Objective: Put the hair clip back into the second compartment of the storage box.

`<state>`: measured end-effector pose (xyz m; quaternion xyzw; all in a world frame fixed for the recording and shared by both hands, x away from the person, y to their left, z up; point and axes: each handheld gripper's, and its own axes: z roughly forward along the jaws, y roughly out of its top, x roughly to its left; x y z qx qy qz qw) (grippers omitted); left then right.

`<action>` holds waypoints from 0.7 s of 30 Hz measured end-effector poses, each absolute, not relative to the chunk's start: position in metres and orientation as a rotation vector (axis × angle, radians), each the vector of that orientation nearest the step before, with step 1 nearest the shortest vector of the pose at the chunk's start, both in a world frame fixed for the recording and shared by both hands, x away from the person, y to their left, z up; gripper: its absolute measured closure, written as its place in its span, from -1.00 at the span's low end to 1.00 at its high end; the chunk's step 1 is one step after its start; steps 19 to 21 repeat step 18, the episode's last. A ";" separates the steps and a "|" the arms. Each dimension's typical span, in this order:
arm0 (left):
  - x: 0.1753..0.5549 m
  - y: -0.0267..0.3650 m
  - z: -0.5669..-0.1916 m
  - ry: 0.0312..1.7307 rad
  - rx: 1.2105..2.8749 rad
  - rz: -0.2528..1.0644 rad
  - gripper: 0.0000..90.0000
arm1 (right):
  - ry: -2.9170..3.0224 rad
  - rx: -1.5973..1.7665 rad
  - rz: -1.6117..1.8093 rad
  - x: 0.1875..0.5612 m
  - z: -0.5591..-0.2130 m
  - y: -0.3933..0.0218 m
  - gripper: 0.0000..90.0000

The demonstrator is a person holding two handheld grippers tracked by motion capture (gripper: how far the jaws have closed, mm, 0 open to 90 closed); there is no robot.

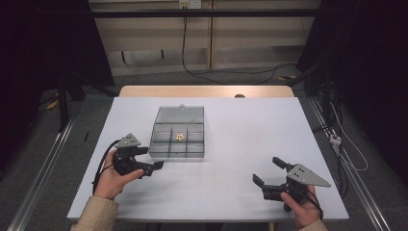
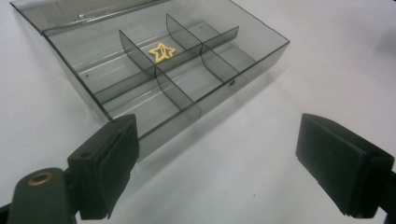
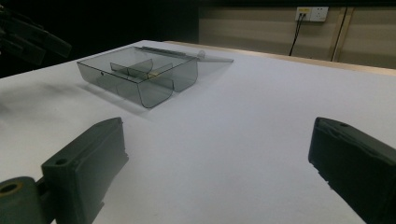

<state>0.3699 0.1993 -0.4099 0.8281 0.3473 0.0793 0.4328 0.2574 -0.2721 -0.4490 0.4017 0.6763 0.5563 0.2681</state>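
Observation:
A smoky clear plastic organiser box (image 1: 177,153) with divider walls sits on the white table, its lid (image 1: 180,114) laid open behind it. A small gold star (image 1: 180,137) lies in a middle compartment. My left gripper (image 1: 151,158) stands open just left of the box's front corner, nothing between its pads. In the left gripper view the box (image 2: 210,100) and the star (image 2: 161,51) lie ahead of the wide-set gripper (image 2: 217,161), whose left pad is close to the box's near corner. My right gripper (image 1: 267,170) is open near the front right, far from the box (image 3: 140,91).
The white table top (image 1: 240,125) has bare room right of the box and along the front edge. A wooden strip (image 1: 207,91) borders the far edge. Cables run across the floor behind, and wall sockets (image 3: 312,13) sit on the back wall.

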 end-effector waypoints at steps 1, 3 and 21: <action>0.369 0.200 -0.411 0.864 2.060 0.202 -0.70 | 1.825 1.084 1.500 0.257 -0.449 -0.272 -0.92; 0.366 0.203 -0.412 0.868 2.063 0.201 -0.70 | 1.827 1.081 1.498 0.258 -0.449 -0.272 -0.92; 0.350 0.217 -0.433 0.861 2.062 0.242 -0.74 | 1.834 1.084 1.494 0.258 -0.450 -0.272 -0.92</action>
